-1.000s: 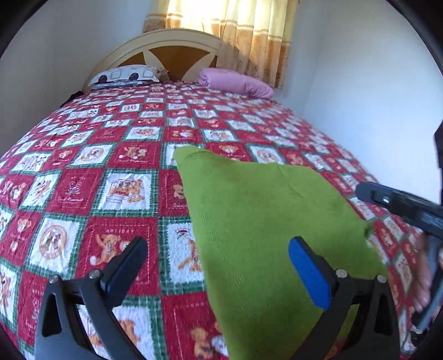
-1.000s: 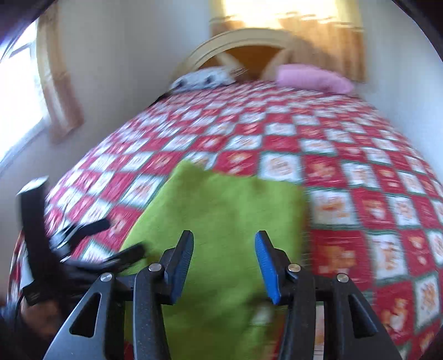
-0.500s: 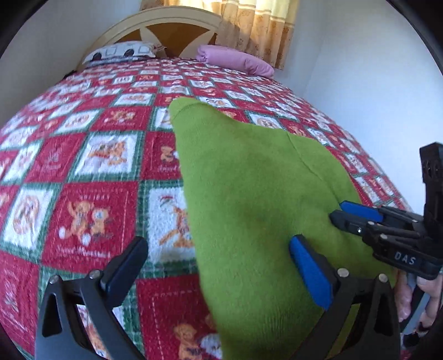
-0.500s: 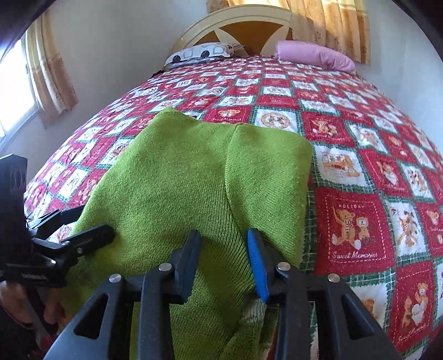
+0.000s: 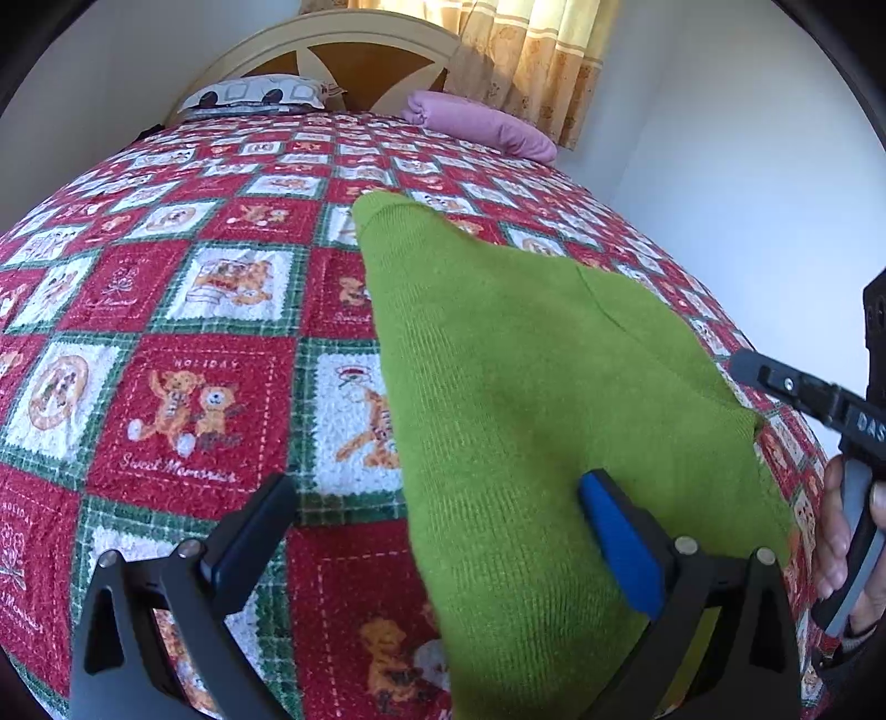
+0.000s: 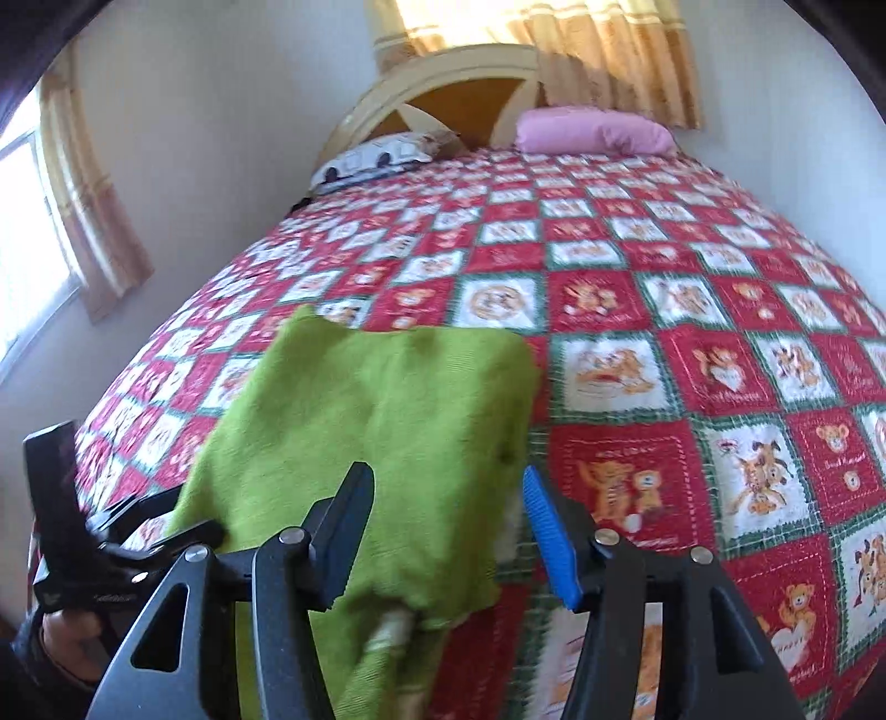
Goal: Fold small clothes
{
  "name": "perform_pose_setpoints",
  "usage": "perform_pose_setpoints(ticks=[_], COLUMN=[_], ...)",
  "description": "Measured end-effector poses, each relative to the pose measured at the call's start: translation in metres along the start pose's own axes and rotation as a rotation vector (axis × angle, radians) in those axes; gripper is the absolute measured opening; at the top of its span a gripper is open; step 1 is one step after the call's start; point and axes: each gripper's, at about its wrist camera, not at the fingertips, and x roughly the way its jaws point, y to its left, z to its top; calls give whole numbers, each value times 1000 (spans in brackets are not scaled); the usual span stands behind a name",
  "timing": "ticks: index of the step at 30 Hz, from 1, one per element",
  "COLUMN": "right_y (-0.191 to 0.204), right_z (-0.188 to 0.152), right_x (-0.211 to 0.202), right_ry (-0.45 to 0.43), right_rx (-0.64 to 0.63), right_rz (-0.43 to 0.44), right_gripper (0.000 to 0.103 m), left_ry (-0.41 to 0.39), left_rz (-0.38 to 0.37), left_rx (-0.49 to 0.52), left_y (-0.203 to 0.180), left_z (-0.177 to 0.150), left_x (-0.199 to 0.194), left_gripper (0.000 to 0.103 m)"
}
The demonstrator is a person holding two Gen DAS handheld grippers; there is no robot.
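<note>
Green knitted garment lies spread near the foot of a bed, on a red, white and green patchwork quilt printed with teddy bears. In the left wrist view its far corner points up the bed and its near end runs under the camera; in the right wrist view the cloth looks blurred and slightly rumpled. The left gripper hovers over the garment's left edge with its jaws spread wide, one finger above the quilt and the blue-padded one above the knit, pinching nothing. The right gripper has its jaws opening, the garment's near right part lying between them with no pad seen pressing on it. A hand on the right gripper's handle shows at the edge of the left view. At the head of the bed sit a white patterned pillow and a pink pillow against a cream arched headboard, with yellow curtains behind.
</note>
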Motion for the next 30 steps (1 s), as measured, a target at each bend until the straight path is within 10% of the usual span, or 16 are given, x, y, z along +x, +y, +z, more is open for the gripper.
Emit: perform_pose_setpoints(ticks=[22,27,30], right_y=[-46,-22,-4], right_z=[22,23,13], right_x=[44,38,43], right_ry=[20,69,131], right_rx=[214,153,30], right_rz=[137,215,45], right_gripper=[66,42,14], left_ry=[18,13,-5], left_rz=[-32,-54,-72], left_rx=[-7,-22,-34], left_y=[2,5,7], left_z=[-1,-1,-2], left_x=[3,2,-2], left_gripper=[103,103,103])
